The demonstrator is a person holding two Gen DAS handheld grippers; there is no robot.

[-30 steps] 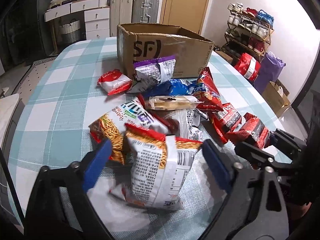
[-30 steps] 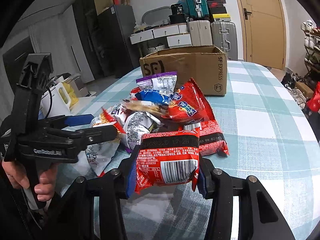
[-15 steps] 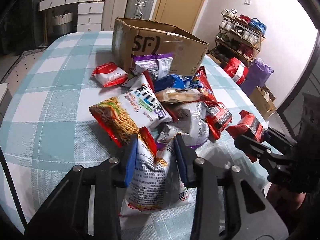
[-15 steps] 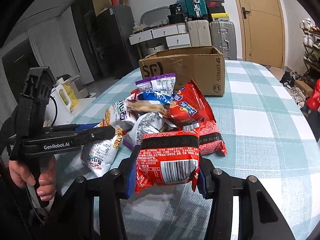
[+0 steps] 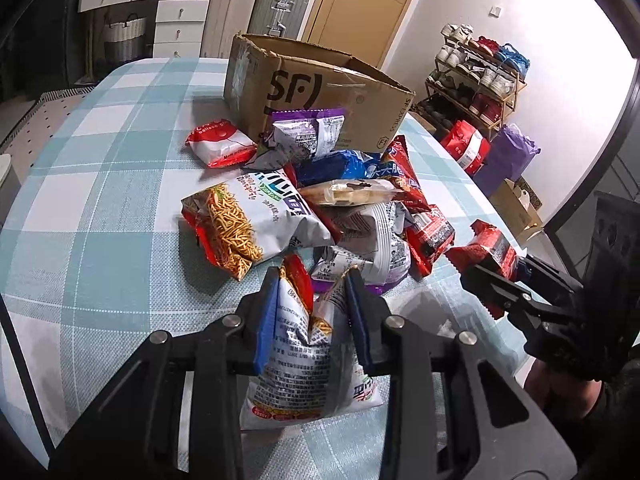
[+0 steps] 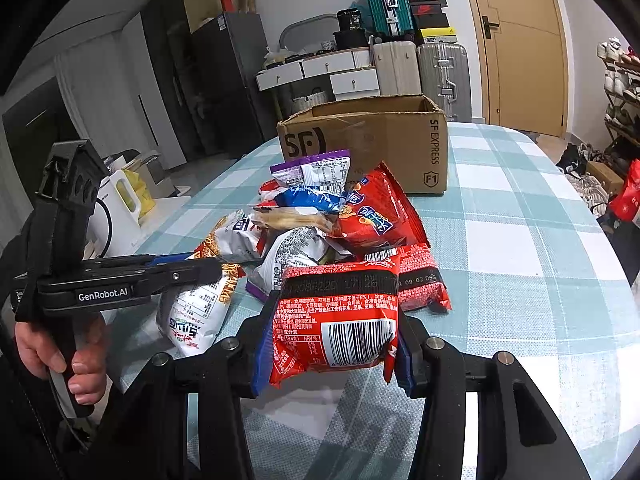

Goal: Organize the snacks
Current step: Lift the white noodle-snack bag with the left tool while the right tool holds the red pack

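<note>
Two handheld grippers each carry a packet above a checked tablecloth (image 5: 100,200) as the sorting of a snack pile gets under way: the left gripper (image 5: 312,312) is squeezed onto a white noodle-snack bag (image 5: 308,372), pinching its upper part so the bag hangs below the blue pads, while the right gripper (image 6: 330,344) is clamped across a red packet (image 6: 340,320) with its barcode facing the camera. Both packets sit at the near edge of the table, just in front of the heap. Most of the work looks to be ahead: the pile (image 5: 320,200) of a dozen or so bags, among them a large noodle-stick bag (image 5: 244,220), a purple-topped packet (image 5: 308,132), a blue bag and several red ones, lies jumbled between the grippers and an open cardboard box (image 5: 320,92) marked SF at the far side, and a lone red-and-white packet (image 5: 220,142) lies apart to the left. Whether anything is already in the box cannot be judged, since its inside is hidden from both cameras
</note>
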